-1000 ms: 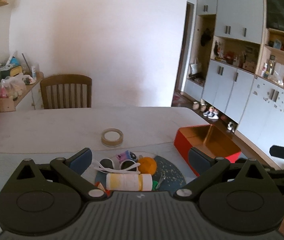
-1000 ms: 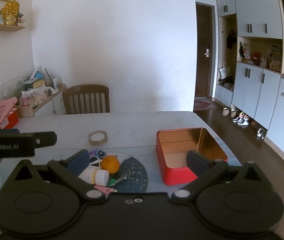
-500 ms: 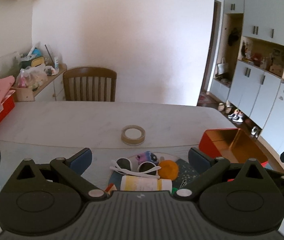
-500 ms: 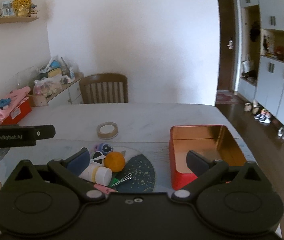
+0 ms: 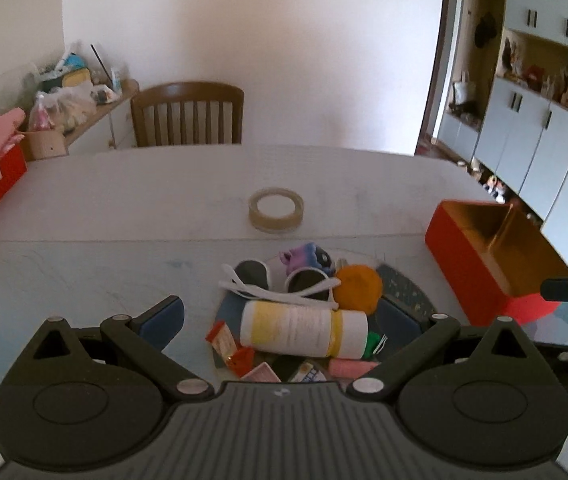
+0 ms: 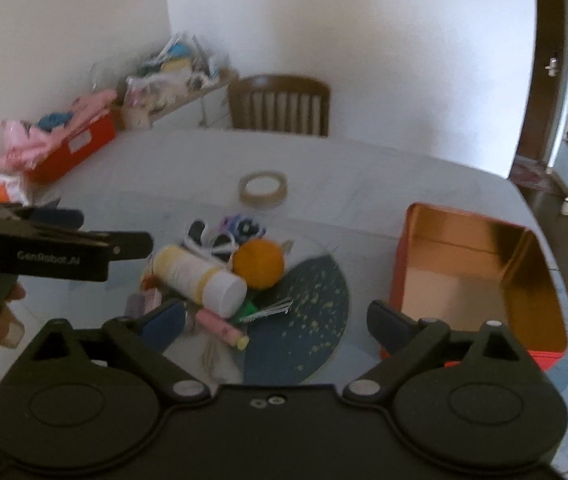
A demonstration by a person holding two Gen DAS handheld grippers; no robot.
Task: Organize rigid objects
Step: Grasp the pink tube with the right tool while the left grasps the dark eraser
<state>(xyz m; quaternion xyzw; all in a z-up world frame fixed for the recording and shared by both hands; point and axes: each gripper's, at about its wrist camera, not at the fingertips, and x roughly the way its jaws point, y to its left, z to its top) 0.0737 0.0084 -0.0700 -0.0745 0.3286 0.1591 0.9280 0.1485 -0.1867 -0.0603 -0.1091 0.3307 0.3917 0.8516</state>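
On tabletop [image 5: 123, 208], cluttered pile: bottle [image 5: 304, 334] against orange ball [image 5: 358, 288]; red tin [image 6: 480, 276] empty beside. Left gripper [image 5: 284, 316] apart; right gripper [image 6: 275, 320] apart, just closing slightly, nothing between. Risk: bottle rolls, ball escapes if nudged.

Marble table [image 5: 123, 208], tape roll [image 5: 275, 210], red tin [image 6: 472, 276]
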